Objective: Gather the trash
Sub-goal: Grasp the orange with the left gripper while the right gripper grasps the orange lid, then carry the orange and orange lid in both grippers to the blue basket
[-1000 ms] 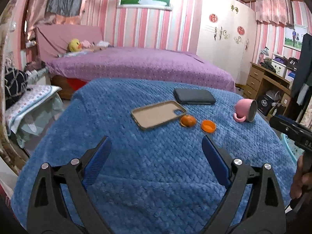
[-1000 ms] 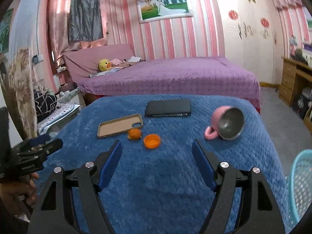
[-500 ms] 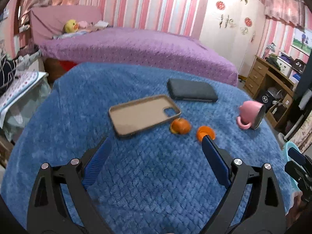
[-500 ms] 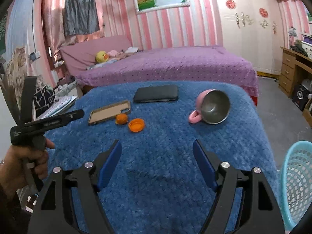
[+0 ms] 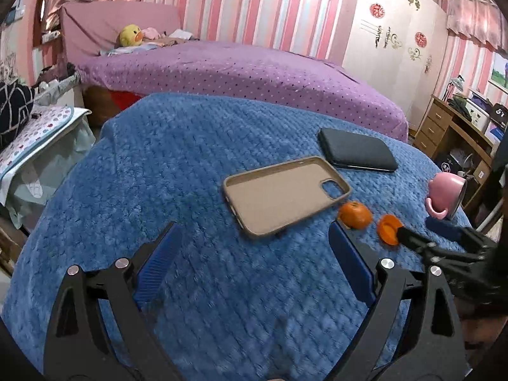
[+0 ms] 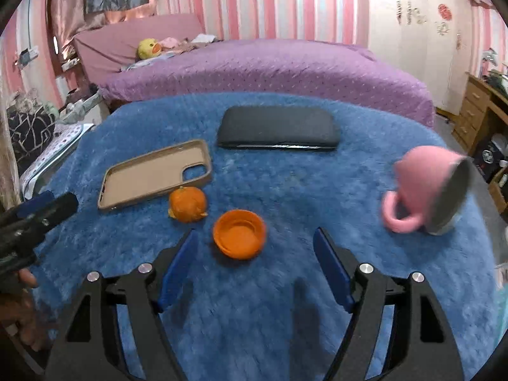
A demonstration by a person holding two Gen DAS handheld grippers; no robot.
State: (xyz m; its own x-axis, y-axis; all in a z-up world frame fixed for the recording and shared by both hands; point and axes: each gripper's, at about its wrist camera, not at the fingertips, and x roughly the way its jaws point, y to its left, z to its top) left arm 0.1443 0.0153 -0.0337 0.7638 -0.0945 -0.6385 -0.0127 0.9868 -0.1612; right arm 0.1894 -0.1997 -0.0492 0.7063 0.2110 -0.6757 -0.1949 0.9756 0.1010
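Two pieces of orange peel lie on the blue blanket (image 6: 285, 177): a rounded peel dome (image 6: 187, 204) and an open peel cup (image 6: 238, 238). Both also show in the left wrist view, the dome (image 5: 355, 215) and the cup (image 5: 388, 228). My right gripper (image 6: 255, 266) is open, low over the blanket, with the peel cup just ahead between its fingertips. My left gripper (image 5: 254, 273) is open and empty, nearer the front edge, with the tan phone case (image 5: 285, 195) ahead of it.
A dark phone (image 6: 276, 127) lies behind the tan case (image 6: 155, 174). A pink mug (image 6: 428, 190) lies on its side at the right. A purple bed (image 6: 270, 70) stands beyond. A wooden desk (image 5: 460, 133) stands at the right.
Both grippers have moved forward and down toward the table. The right one has closed in on the orange peel cup. Nothing was taken hold of.
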